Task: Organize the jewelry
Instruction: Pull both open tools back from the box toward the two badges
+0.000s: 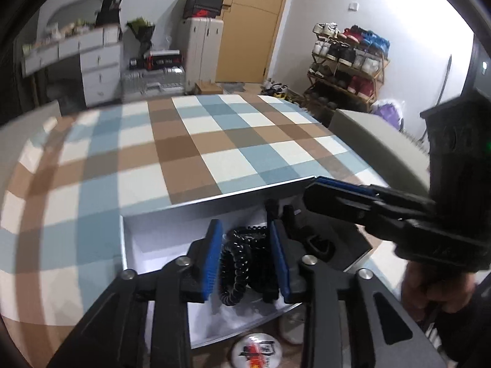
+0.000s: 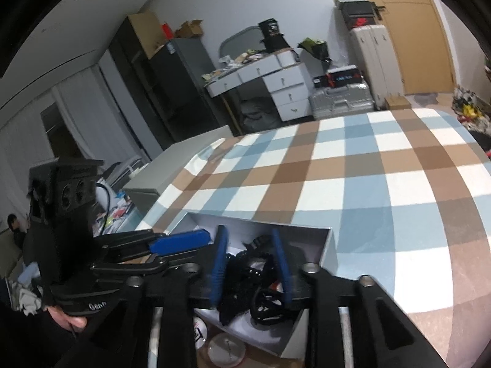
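A tangle of black coiled hair ties (image 1: pixel 242 260) lies in a shallow white box (image 1: pixel 147 239), which sits on a bed covered with a blue, brown and white checked bedspread (image 1: pixel 196 150). Seen from the right wrist, more black pieces (image 2: pixel 251 279) are heaped in the same box (image 2: pixel 326 239), too jumbled to tell apart.

The left gripper (image 1: pixel 247 259) hangs just over the box with its blue pads (image 1: pixel 211 260) set narrowly on either side of the coils; the pads stand a little off them, not pressing. The right gripper (image 2: pixel 250 268) is likewise narrowly parted above the box's contents, and whether its pads (image 2: pixel 219 263) touch anything cannot be told. Each gripper shows in the other's view, reaching in over the box's edge: the right one (image 1: pixel 322 191) from the right side, the left one (image 2: pixel 181 243) from the left.

Just in front of the box, on the bedspread, lie round badges (image 1: pixel 256 349), one printed in red and black. Beyond the bed stand a shoe rack (image 1: pixel 346 61), a white drawer desk (image 1: pixel 92 61) and a wooden door (image 1: pixel 248 27).
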A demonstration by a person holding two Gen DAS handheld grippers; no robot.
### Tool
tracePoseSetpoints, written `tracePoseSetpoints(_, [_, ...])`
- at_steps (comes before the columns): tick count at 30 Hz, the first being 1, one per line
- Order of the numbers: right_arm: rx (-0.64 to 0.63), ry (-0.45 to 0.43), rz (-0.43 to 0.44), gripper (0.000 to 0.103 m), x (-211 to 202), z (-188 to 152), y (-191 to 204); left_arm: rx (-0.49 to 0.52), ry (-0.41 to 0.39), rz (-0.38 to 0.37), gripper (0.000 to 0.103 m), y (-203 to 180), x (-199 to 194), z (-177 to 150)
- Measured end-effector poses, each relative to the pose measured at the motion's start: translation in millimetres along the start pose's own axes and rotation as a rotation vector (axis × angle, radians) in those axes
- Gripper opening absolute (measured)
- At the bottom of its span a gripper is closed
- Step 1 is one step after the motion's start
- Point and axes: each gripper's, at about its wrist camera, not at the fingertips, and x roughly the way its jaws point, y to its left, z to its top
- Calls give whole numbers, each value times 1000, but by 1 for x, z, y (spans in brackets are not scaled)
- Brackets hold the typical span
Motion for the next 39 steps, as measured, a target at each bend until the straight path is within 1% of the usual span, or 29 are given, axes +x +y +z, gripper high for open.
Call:
tracePoseSetpoints(1, [4,-5,4,36,-3,0,0,10,-1,6,38,-2,-2,0])
tracePoseSetpoints(2, [3,-11,-2,37,-5,-1,1,13,-4,11,41,-2,-3,-1])
tracePoseSetpoints(3, [-1,-21,-13,42,-9,-1,2,13,-13,20,47,-3,-5,-2])
tracePoseSetpoints(4, [-3,-31,-17,45,-13,-1,3,12,-18,26,52,-4,-7,-2])
tracePoseSetpoints(5, [-5,-44,-20,48,-17,-2,4,11,-20,30,54,-2,-7,-2])
tracePoseSetpoints(7, [-9,-63,-24,51,-24,-1,6,9,-31,46,54,-2,-10,-1])
tracePoseSetpoints(8, [-9,-72,-31,54,-27,-1,8,10,-36,56,55,-2,-12,-1])
tracePoseSetpoints(9, [-7,-74,-35,59,-29,0,9,11,-40,67,55,-2,-14,-1])
tracePoseSetpoints(13, [-4,-88,-36,61,-41,0,18,12,-56,96,56,-3,-20,-1])
tracePoseSetpoints(14, [-12,-97,-40,65,-45,0,21,13,-60,103,57,-3,-23,-2])
tracePoseSetpoints(15, [-20,-106,-45,70,-48,-1,24,15,-65,115,61,-5,-26,-3])
tracePoseSetpoints(16, [-27,-113,-46,71,-50,-1,27,14,-74,130,66,-5,-29,-4])
tracePoseSetpoints(18, [-46,-125,-57,74,-56,-3,33,13,-90,150,71,-5,-33,-6])
tracePoseSetpoints(24, [-88,-141,-79,82,-67,-13,49,8,-108,193,74,-8,-44,-14])
tracePoseSetpoints(25, [-92,-142,-83,83,-69,-15,51,7,-111,200,76,-8,-46,-15])
tracePoseSetpoints(26, [-95,-142,-85,86,-70,-17,53,4,-115,208,78,-9,-48,-16])
tracePoseSetpoints(27, [-96,-141,-89,91,-71,-19,54,0,-121,208,81,-9,-51,-18])
tracePoseSetpoints(31, [-121,-153,-132,94,-80,-29,62,-30,-136,197,82,-10,-60,-25])
tracePoseSetpoints(33, [-128,-163,-149,99,-85,-35,65,-51,-134,201,84,-8,-62,-28])
tracePoseSetpoints(35, [-136,-168,-159,101,-88,-42,67,-68,-133,206,86,-9,-64,-32])
tracePoseSetpoints(36, [-139,-166,-164,101,-88,-44,68,-78,-131,216,88,-9,-65,-35])
tracePoseSetpoints(37, [-143,-161,-172,101,-88,-47,68,-91,-128,242,91,-9,-66,-37])
tracePoseSetpoints(38, [-147,-151,-182,101,-87,-51,68,-101,-124,258,97,-9,-67,-40])
tracePoseSetpoints(39, [-150,-144,-190,101,-87,-53,68,-112,-123,264,100,-9,-67,-43])
